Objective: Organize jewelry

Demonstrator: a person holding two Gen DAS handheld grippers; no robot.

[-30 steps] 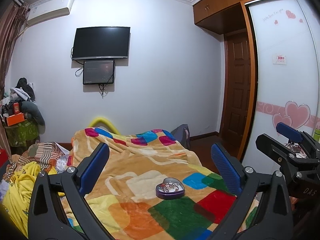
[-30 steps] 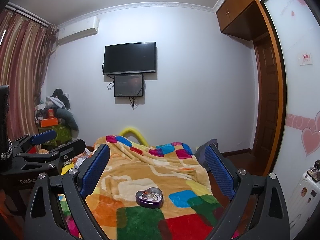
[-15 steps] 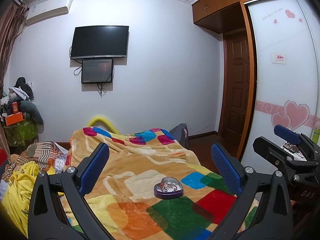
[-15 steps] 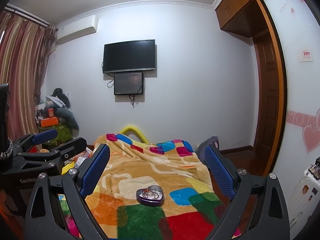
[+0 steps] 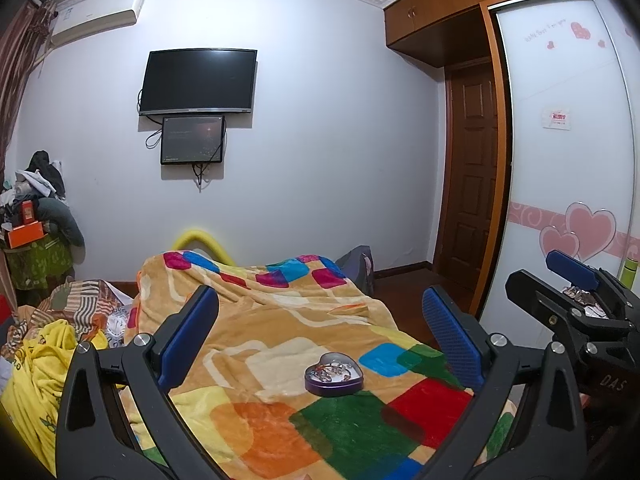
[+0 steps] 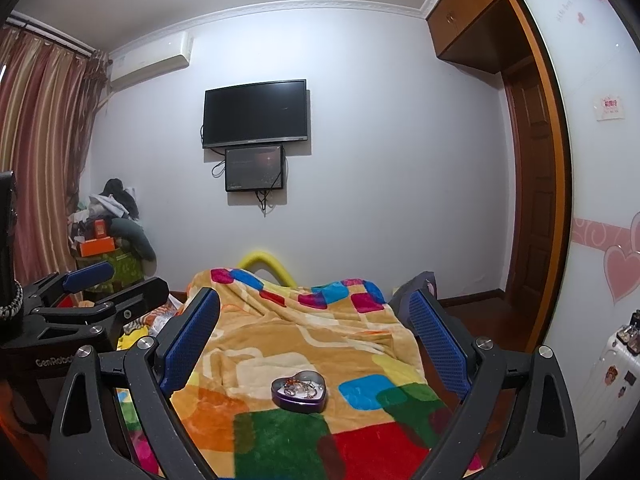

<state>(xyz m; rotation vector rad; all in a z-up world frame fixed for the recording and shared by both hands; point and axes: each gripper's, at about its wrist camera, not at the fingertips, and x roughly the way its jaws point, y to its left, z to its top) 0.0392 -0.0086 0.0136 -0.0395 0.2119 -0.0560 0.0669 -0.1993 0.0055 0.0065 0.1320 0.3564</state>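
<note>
A heart-shaped tin (image 5: 333, 374) of jewelry is set on a bed's patchwork blanket (image 5: 280, 332) below a wall-mounted TV (image 5: 198, 81), framed by both grippers' wide-open, empty fingers (image 5: 188, 338).

My fingers (image 5: 188, 338) carry blue pads on black frames. The heart tin (image 5: 333, 374) is purple. The blanket (image 5: 280, 320) shows tan ground with red, green, blue, orange and magenta squares.

Glossy metal tin (image 5: 333, 374) (fleecy blanket (image 5: 280, 320))
</note>
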